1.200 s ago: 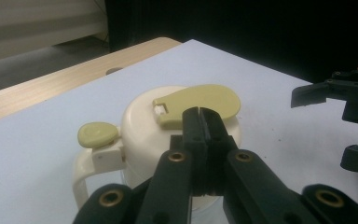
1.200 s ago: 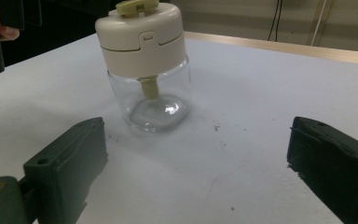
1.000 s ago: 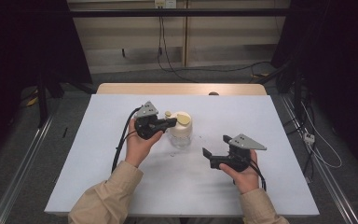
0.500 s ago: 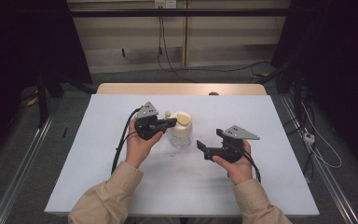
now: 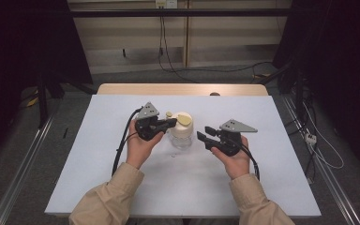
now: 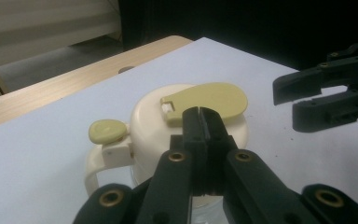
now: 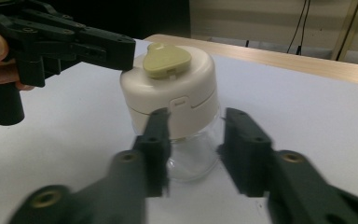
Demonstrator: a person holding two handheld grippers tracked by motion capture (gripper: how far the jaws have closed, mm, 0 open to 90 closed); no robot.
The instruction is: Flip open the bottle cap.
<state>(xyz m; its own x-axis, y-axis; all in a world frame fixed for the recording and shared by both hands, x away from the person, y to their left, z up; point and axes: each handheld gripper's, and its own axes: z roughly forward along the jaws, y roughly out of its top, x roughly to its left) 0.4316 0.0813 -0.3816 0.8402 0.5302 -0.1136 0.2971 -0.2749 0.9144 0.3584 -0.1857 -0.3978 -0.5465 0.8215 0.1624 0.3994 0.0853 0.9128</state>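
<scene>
A small jar (image 5: pixel 180 133) with a clear glass body and a cream lid (image 6: pixel 149 116) stands mid-table. The lid carries an olive-yellow flap (image 6: pixel 209 96) and a small yellow knob (image 6: pixel 107 130) on a side handle. My left gripper (image 5: pixel 172 122) is shut with nothing between its jaws. Its tips (image 6: pixel 199 112) sit over the lid's edge beside the flap; I cannot tell if they touch. My right gripper (image 5: pixel 205 133) is open just right of the jar. In the right gripper view its jaws (image 7: pixel 196 116) stand either side of the glass body (image 7: pixel 191 158), a little short of it.
The white table sheet (image 5: pixel 98 154) has free room all around the jar. A wooden table edge (image 5: pixel 183 89) runs along the back. Cables trail from both grippers toward the person. Floor rails and dark curtains flank the table.
My right gripper has moved left and forward toward the jar, so its open jaws now face the glass body. The left gripper and the jar have stayed put.
</scene>
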